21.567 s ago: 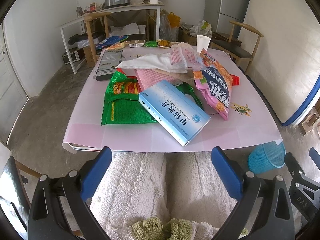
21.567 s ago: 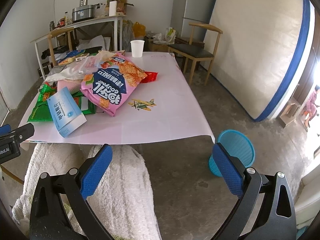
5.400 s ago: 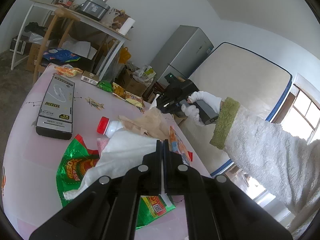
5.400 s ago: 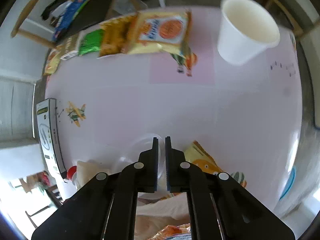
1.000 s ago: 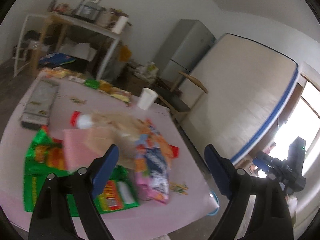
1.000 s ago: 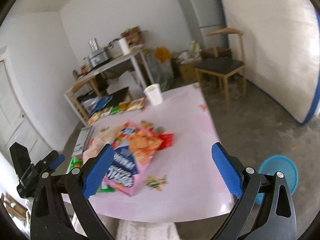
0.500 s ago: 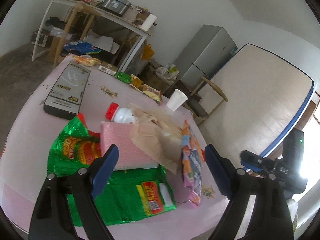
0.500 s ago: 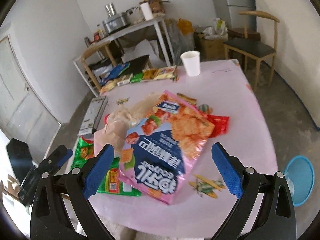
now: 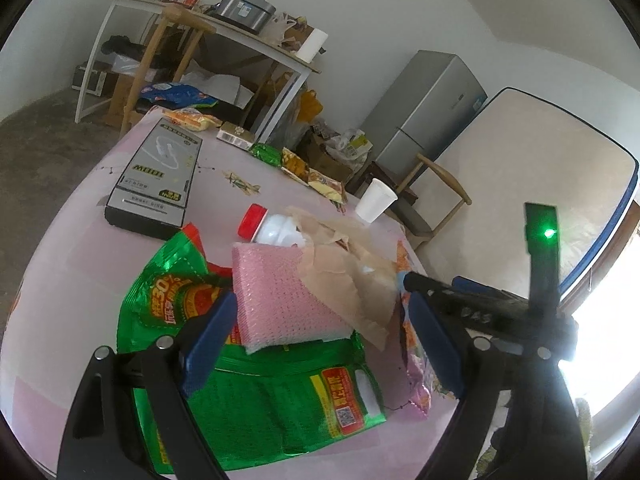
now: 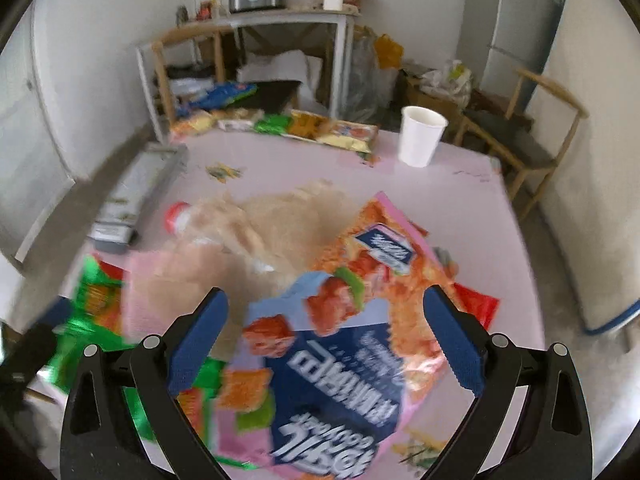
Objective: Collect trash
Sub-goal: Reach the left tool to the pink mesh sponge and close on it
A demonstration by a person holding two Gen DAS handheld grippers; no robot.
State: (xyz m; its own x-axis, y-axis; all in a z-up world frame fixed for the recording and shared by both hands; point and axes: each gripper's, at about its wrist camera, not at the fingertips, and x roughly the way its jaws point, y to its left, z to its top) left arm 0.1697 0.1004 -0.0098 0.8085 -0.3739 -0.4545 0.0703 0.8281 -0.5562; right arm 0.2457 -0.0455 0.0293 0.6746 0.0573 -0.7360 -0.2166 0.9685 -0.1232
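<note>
Both tongs stand released, with nothing between their blue pads. The left gripper (image 9: pixel 320 344) frames the pink bubble-wrap mailer (image 9: pixel 280 292) at lower centre of the left wrist view, and the right gripper (image 10: pixel 324 340) hangs over the large pink and blue snack bag (image 10: pixel 344 344) at lower centre of the right wrist view.

The trash to collect lies heaped on the pink table cover (image 9: pixel 80 256). A glossy green foil bag (image 9: pixel 256 396) lies flat underneath, the mailer rests on it, crumpled tan paper (image 9: pixel 352 276) drapes over the mailer's right corner, and a white plastic bottle with a red cap (image 9: pixel 268 228) pokes out behind. A white paper cup (image 10: pixel 420 136) stands upright, well apart, in the upper right of the right wrist view. No bin shows in either view.

For a clean pick, I judge it best to take one piece at a time. Pinch the snack bag by a raised, puffy edge, since slick film lying flat offers little for the pads. The dimpled mailer is soft and thick, so it should grip easily at its near edge. The limp paper will likely drag along if the mailer is lifted first.
</note>
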